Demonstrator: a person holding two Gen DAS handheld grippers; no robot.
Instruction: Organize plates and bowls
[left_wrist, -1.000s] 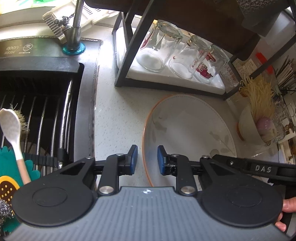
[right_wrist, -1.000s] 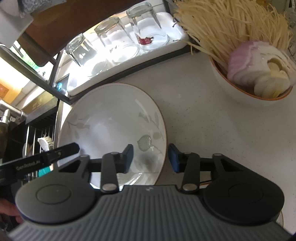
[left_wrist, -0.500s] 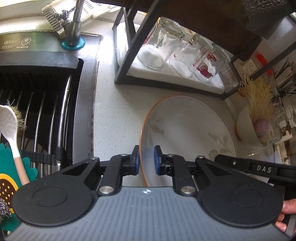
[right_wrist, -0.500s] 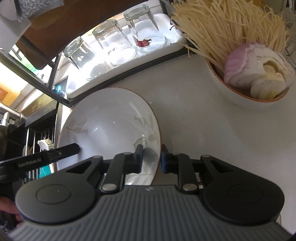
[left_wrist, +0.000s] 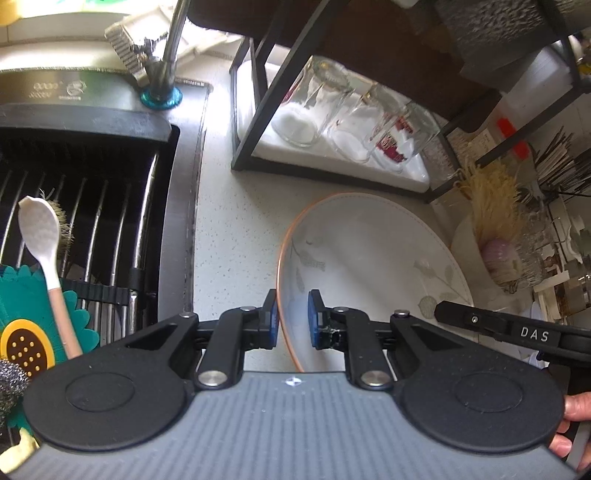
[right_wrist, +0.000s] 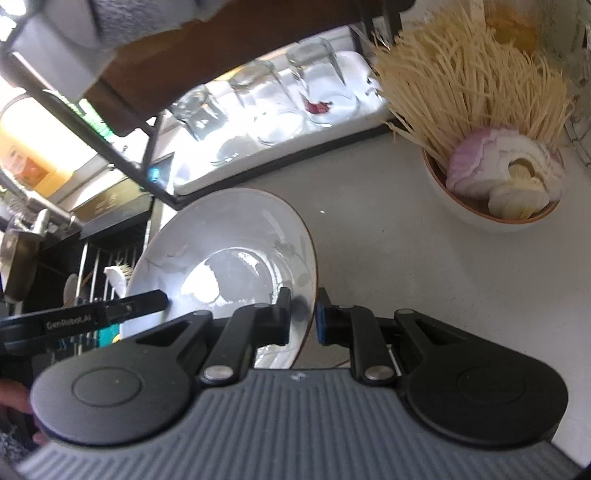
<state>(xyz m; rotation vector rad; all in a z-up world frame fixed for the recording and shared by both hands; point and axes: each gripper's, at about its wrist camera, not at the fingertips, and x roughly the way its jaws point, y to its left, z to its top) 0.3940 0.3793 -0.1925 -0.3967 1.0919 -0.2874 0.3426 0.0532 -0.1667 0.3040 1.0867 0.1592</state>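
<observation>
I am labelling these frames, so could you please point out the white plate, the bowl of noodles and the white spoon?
white plate (left_wrist: 369, 251): left wrist view, bare inner surface.
bowl of noodles (right_wrist: 476, 218): right wrist view, outer white wall.
white spoon (left_wrist: 38, 225): left wrist view, its scoop.

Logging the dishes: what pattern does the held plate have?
The plate is white with grey leaf sprigs and a thin orange rim, clearest in the left wrist view.

Glossy ceramic plate (left_wrist: 369, 258), clear glass tumblers (left_wrist: 314, 107), speckled stone counter (left_wrist: 236, 221)

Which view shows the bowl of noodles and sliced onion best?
The right wrist view: the bowl of noodles and sliced onion sits large and near, contents distinct. The left wrist view shows it small at the distorted right edge.
</observation>
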